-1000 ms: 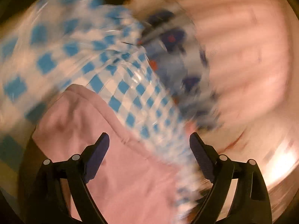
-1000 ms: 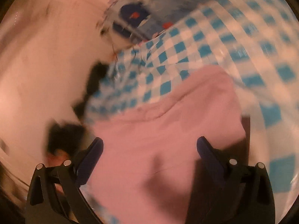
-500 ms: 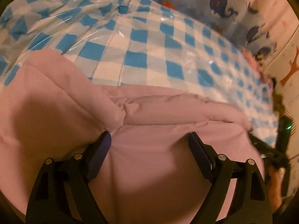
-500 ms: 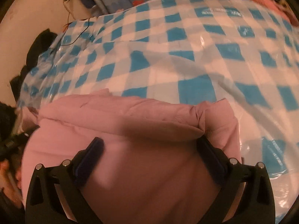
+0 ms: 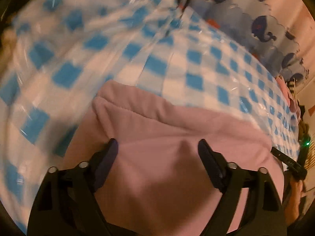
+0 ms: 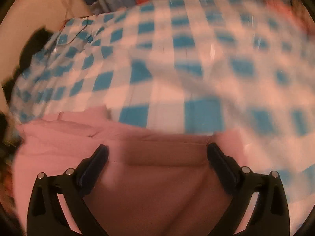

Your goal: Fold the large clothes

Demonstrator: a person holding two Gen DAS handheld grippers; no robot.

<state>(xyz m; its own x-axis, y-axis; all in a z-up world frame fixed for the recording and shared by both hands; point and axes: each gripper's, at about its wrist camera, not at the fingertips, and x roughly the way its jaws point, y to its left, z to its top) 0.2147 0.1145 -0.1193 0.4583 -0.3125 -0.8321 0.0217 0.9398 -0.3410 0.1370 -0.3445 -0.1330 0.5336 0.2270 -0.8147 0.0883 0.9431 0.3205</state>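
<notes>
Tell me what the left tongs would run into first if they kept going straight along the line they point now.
Most likely the pink garment: the left tongs, jaws apart and just closing, point down at its folded fabric, which fills the gap between them. How near is unclear. The checkered cover lies beyond.

The garment [image 5: 177,167] lies on the checked cover [image 5: 196,63] that spreads over the desk, at its near edge, with the cover running on beyond it and out to both sides. A folded layer of the garment lies across its far edge. The left gripper [image 5: 157,147] hangs over the garment's left part, its jaws apart with cloth below them. The right gripper [image 6: 157,153] hangs over the right part, near the garment's right end, jaws likewise apart. Behind the desk, at its far edge, hangs a printed cloth [image 5: 265,29]. In the left view the other gripper's body [image 5: 289,161] shows at the garment's right edge, a hand [image 5: 295,200] below it.
</notes>
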